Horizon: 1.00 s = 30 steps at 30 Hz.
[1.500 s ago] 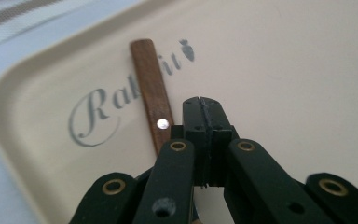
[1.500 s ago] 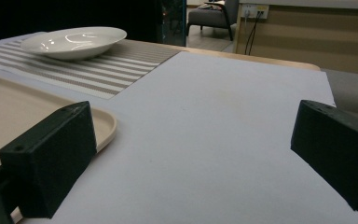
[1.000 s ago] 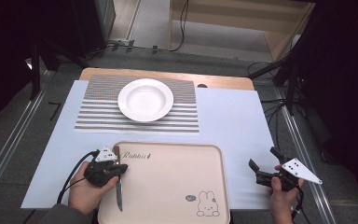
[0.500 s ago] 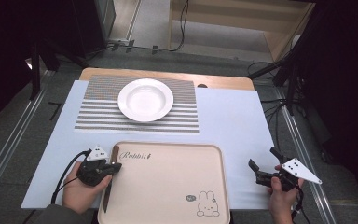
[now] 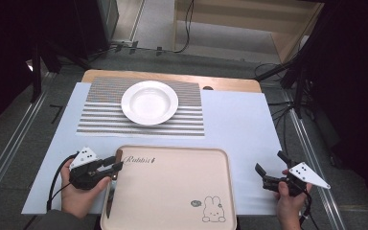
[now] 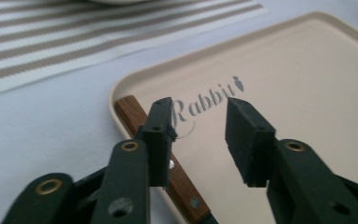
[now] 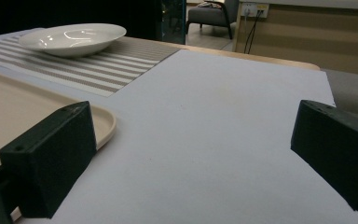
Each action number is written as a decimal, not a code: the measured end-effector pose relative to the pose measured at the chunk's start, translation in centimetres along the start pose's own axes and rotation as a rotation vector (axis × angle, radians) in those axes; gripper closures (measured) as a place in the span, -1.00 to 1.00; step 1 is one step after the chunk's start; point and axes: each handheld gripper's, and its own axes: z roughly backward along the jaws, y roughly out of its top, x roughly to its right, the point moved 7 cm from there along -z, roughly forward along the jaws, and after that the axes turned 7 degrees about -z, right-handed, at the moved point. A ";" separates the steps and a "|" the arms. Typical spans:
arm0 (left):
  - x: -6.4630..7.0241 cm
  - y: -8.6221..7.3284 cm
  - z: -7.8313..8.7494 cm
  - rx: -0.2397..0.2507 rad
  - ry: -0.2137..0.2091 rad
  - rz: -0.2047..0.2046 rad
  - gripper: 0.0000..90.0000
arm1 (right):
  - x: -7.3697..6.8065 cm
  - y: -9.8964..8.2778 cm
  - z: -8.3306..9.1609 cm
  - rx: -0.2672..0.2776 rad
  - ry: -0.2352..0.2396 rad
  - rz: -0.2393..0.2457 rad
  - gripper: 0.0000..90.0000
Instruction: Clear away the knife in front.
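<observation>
On smooth beige tray, wooden-handled knife

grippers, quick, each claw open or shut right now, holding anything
Left claw: open, holding nothing, above the wooden knife handle at the tray edge.
Right claw: open wide, holding nothing, over the white table cover.

Each hand carries a black two-jaw tool: the left tool has brass rivets, blocky pads and a black cable; the right tool bears a grey dotted three-cornered plate.
</observation>
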 end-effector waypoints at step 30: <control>-3.8 0.4 4.3 0.231 0.101 0.019 -1.00 | 0.0 0.0 0.0 -0.003 -0.002 0.000 -1.00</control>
